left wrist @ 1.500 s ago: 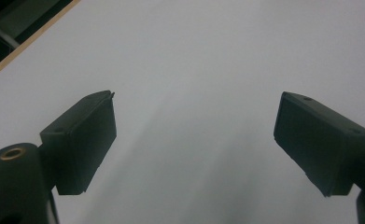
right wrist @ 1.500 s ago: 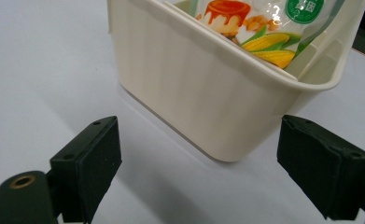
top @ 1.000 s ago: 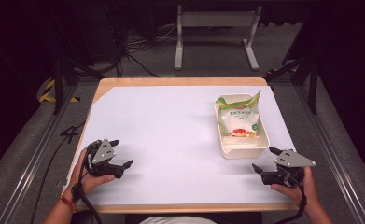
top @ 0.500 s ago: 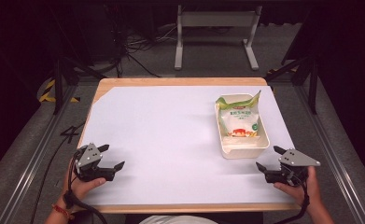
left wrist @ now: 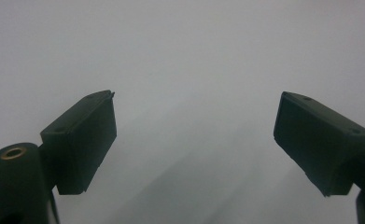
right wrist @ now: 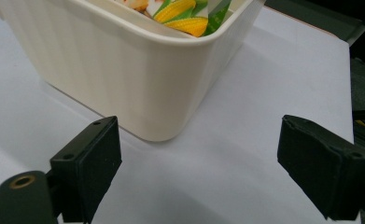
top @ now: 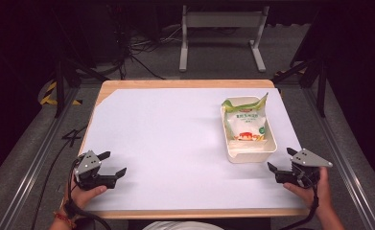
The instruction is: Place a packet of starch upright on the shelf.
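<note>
A cream ribbed plastic bin (top: pixel 249 153) stands on the right side of the white-covered table (top: pixel 170 134). Inside it lies a green and white food bag (top: pixel 246 123) printed with corn. My right gripper (top: pixel 281 160) rests open near the front right corner, just right of the bin's near corner, which looms close in the right gripper view as the bin (right wrist: pixel 115 65) with the bag (right wrist: pixel 182 11) over its rim. My left gripper (top: pixel 112 163) stands open at the front left over bare white sheet, and its jaws hold nothing in the left gripper view.
The table's wooden edge (top: pixel 190 83) shows beyond the white sheet. Around the table run dark floor, cables (top: pixel 142 45) and a metal stand (top: pixel 221 21) at the back. Black frame posts (top: pixel 60 84) flank both sides.
My left gripper has drawn back toward the front left corner of the table. The right gripper has shifted slightly nearer the front edge. Both stay open.
</note>
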### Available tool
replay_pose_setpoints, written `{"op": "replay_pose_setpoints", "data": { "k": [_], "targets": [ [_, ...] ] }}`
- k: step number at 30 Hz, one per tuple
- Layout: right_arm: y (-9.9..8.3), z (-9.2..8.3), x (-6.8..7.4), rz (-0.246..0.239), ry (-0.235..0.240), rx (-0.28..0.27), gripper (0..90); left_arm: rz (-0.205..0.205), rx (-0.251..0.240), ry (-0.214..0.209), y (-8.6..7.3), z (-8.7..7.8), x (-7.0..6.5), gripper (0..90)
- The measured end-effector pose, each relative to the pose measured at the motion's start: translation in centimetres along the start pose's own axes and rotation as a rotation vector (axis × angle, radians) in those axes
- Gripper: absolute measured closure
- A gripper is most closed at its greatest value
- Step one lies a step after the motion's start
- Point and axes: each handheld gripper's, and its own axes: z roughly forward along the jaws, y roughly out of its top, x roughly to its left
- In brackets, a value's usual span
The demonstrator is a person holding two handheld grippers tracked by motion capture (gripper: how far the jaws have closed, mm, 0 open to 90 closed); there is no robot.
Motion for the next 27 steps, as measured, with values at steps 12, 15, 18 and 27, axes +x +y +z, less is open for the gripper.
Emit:
{"op": "replay_pose_setpoints", "data": {
  "k": [12,15,18,27],
  "targets": [
    [0.10,0.05,0.09,0.002,-0.001,-0.002,13.4,0.028,-0.003,-0.002,-0.02,-0.03,-0.19,13.7],
    [0.04,0.13,0.12,0.000,0.003,0.003,13.4,0.032,-0.002,-0.002,0.03,0.02,-0.20,13.7],
    [-0.11,0.08,0.04,0.004,0.003,0.002,13.4,0.040,0.003,-0.002,0.16,0.10,-0.36,13.5],
    [-0.04,0.06,0.07,0.000,0.000,-0.007,13.4,0.044,-0.001,-0.003,0.13,0.12,-0.31,13.4]
  ]
}}
